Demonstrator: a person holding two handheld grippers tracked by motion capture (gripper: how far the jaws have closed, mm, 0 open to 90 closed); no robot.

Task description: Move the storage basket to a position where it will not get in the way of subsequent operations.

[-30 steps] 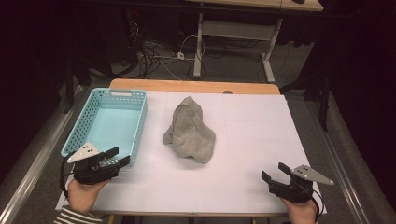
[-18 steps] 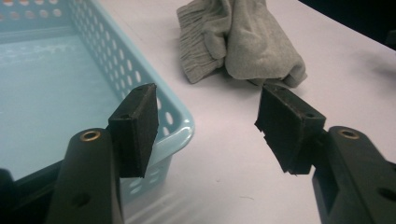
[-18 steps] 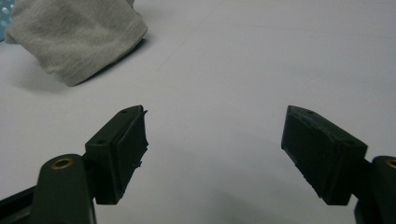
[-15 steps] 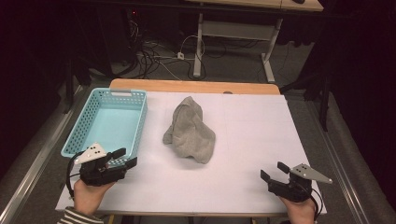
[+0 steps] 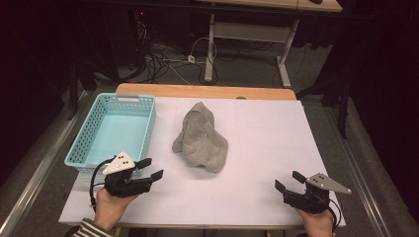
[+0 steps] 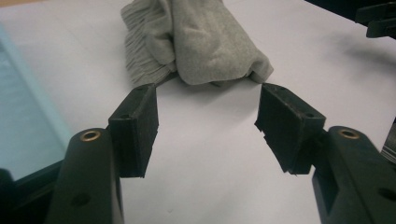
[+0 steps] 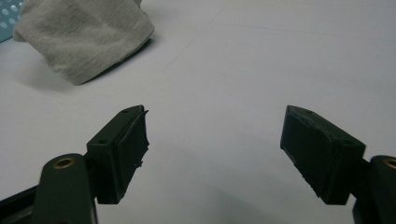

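A crumpled grey cloth (image 5: 201,138) lies in the middle of the white table (image 5: 267,133). My left gripper (image 5: 150,168) hovers at the front left, open, its jaws pointed toward the cloth and holding nothing. In the left gripper view the grey cloth (image 6: 201,37) lies just beyond the open left gripper (image 6: 208,123). At the front right my right gripper (image 5: 287,181) is open and empty. From the right gripper view the cloth (image 7: 84,32) sits far off at the upper left, well beyond the right gripper (image 7: 215,149).
A light blue plastic basket (image 5: 89,150) stands empty at the table's left side, just behind my left hand. A wooden edge (image 5: 207,92) runs along the table's far side. Beyond it are cables and desk legs (image 5: 212,44) on the floor.
My left gripper has moved right and slightly forward, away from the basket's front corner toward the cloth. The right gripper and the cloth have stayed put.
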